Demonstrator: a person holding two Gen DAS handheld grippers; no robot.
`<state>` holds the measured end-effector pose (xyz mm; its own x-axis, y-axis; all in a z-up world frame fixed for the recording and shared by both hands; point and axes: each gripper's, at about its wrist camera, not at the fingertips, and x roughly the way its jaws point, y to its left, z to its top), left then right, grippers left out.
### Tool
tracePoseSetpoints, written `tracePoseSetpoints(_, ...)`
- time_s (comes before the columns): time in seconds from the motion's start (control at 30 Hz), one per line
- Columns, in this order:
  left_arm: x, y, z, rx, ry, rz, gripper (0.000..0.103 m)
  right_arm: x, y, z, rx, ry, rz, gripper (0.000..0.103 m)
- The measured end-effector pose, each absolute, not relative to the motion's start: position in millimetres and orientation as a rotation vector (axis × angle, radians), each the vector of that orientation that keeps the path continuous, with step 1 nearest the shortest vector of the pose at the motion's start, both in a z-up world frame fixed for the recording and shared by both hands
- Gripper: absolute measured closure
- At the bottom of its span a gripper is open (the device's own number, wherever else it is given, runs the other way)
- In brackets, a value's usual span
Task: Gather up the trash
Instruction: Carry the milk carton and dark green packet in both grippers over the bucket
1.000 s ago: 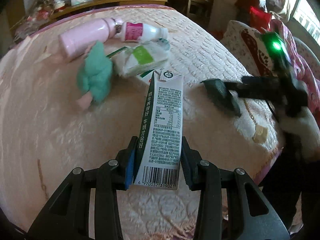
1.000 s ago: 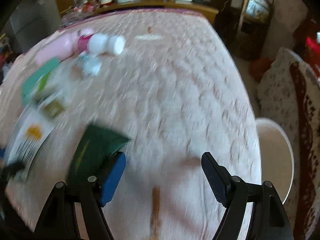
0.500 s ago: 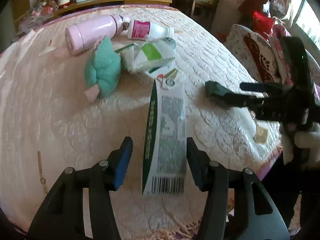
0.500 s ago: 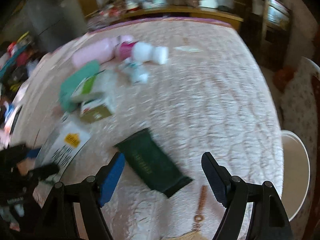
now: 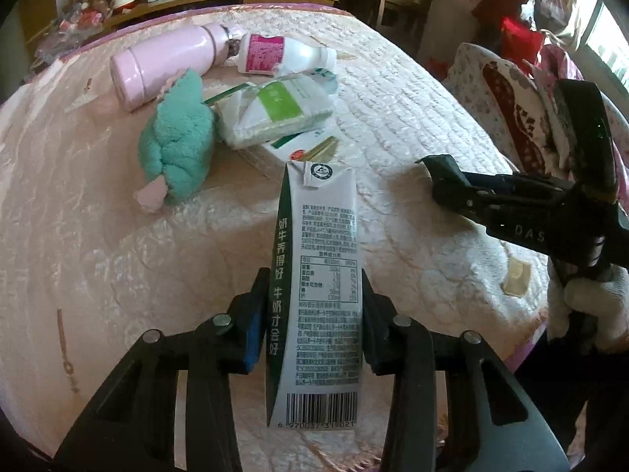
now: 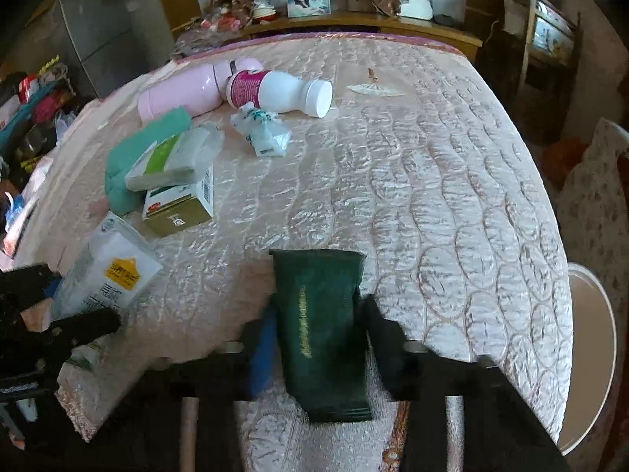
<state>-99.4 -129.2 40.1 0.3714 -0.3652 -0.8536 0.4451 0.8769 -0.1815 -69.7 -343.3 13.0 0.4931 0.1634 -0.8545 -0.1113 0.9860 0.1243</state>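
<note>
Angled steeply down over the bed (image 6: 412, 165), the left gripper (image 5: 312, 316) is closing on a milk carton (image 5: 320, 287). The right gripper (image 6: 316, 338), tilted likewise, is closing around a dark green packet (image 6: 320, 326).

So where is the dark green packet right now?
In the right wrist view the dark green packet lies near the bed's front edge, between the closing jaws of the right gripper, right of the milk carton.

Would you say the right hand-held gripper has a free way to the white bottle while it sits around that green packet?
Probably not yet: the right hand-held gripper is closing around the green packet, though bare bedspread lies before the white bottle.
</note>
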Motion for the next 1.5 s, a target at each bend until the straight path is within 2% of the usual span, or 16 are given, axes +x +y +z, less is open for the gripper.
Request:
tracePoseSetpoints(0.4, -113.8, -164.6, 67.1, 0.106, 1.003, -0.56, 0.065, -113.6, -361.3, 51.6, 0.075, 0.961, 0.138, 0.068)
tracePoseSetpoints(0.83, -123.7, -234.9, 89.2, 0.167, 0.943, -0.657, 0.065, -154.9, -438.2, 74.2, 0.132, 0.924, -0.003, 0.068)
tracePoseSetpoints(1.1, -126.3, -299.3, 98.0, 0.204, 0.926, -0.741, 0.065, -178.1, -499.5, 65.5, 0.191, 0.932, -0.114, 0.068)
tracePoseSetpoints(1.5, -125.2, -394.3, 89.2, 0.185, 0.99, -0.883, 0.065, -196.9, -571.8, 35.7, 0.309, 0.956, -0.238, 0.068)
